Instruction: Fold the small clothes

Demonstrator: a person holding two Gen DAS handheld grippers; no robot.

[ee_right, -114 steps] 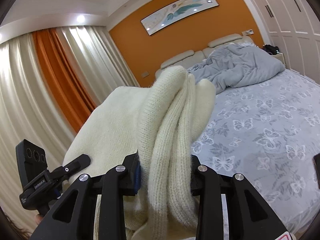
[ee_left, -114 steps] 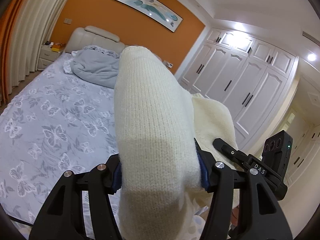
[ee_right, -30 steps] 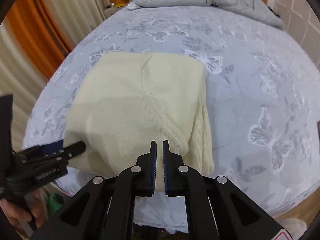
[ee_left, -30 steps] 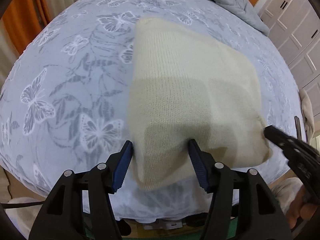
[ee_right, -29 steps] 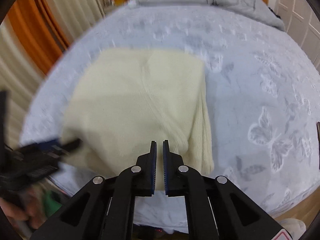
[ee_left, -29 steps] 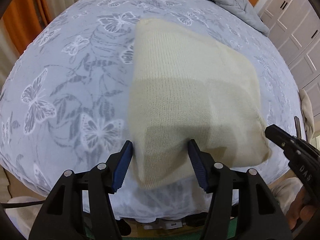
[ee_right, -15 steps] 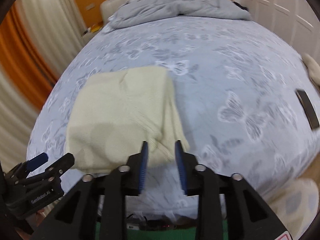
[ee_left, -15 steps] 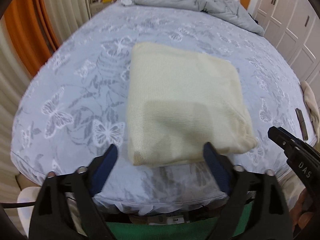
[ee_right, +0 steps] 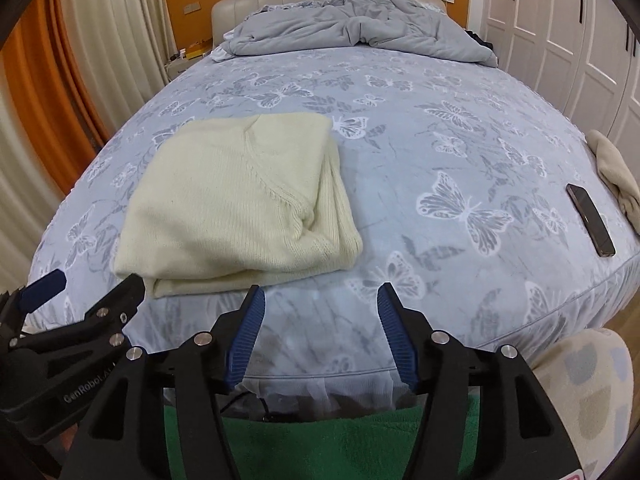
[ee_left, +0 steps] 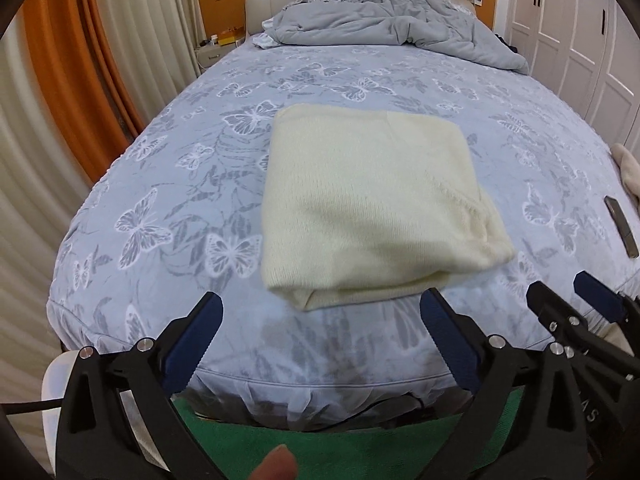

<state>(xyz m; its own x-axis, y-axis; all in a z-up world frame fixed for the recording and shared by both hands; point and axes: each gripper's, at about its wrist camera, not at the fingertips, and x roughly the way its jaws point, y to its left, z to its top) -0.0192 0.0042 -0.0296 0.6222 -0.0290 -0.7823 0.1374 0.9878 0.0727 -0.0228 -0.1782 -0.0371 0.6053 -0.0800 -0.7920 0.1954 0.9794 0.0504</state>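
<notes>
Folded cream knitted sweater (ee_left: pixel 372 208) lies flat near the foot of the butterfly-print blue bed (ee_left: pixel 180 184), released. Left claw (ee_left: pixel 320 322) stands wide and empty; right claw (ee_right: pixel 320 320), jaws just opening, stands half-wide and empty, both drawn clear so the fold stays undisturbed.

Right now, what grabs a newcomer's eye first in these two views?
The cream knit sweater, folded into a neat block, lies on the butterfly-print bed sheet near the foot edge. Both tongs are clear of it with nothing between them: left tongs wide open, right tongs just opening. A dark phone lies near the sheet's right edge.
</notes>
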